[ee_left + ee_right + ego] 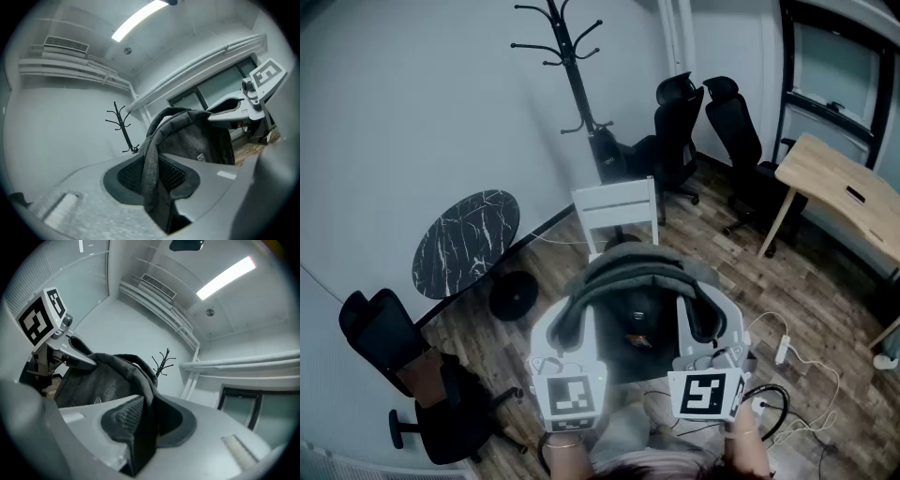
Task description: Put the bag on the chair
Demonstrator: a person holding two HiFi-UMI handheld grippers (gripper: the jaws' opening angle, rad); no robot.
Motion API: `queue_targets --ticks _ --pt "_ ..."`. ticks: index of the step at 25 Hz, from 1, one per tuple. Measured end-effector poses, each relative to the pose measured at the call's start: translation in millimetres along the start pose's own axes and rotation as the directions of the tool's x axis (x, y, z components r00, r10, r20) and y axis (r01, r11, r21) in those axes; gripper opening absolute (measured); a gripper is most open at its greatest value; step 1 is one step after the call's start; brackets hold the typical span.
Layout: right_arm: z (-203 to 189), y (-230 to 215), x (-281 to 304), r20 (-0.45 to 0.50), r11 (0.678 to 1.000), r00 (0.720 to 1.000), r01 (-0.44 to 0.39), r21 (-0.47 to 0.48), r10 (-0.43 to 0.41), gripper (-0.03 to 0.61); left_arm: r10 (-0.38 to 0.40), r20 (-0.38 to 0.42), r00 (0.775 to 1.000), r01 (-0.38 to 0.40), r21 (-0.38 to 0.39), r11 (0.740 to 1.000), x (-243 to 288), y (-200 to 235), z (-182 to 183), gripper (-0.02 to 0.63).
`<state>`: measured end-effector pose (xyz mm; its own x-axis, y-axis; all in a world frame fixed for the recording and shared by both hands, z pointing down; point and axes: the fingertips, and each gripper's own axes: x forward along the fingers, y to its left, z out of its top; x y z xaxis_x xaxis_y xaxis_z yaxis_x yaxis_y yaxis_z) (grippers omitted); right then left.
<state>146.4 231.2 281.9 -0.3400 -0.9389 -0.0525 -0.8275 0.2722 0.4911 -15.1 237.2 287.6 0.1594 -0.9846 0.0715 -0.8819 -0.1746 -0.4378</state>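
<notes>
Currently, head view: the grey backpack (639,298) is hanging between the left gripper (572,328) and the right gripper (701,328), before the white chair (617,208), and is hiding its seat.

Left gripper view: the jaws are clamping one shoulder strap (151,164).

Right gripper view: the jaws are pinching the other strap (145,427).

Risk: a thin strap slipping free during lowering would probably tip the bag off the seat.

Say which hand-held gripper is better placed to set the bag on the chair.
Left, marginally. The left hand-held gripper and right hand-held gripper are each shut on a strap of the bag, but the chair stands slightly leftward.
</notes>
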Motion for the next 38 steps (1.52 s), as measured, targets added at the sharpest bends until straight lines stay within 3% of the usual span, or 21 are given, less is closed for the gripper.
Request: queue_targets --ticks 9,38 --pt "-1.4 1.5 7.6 0.02 1.0 1.0 0.003 0.019 -0.003 0.078 0.014 0.018 1.0 -0.014 0.007 1.0 7.6 5.7 2.3 0.091" --pt "0.9 26.7 161.2 -0.06 0.996 0.996 0.067 -0.059 -0.071 0.078 -0.128 0.044 0.991 0.13 -0.038 0.991 140.9 88.1 -45.8 0.089"
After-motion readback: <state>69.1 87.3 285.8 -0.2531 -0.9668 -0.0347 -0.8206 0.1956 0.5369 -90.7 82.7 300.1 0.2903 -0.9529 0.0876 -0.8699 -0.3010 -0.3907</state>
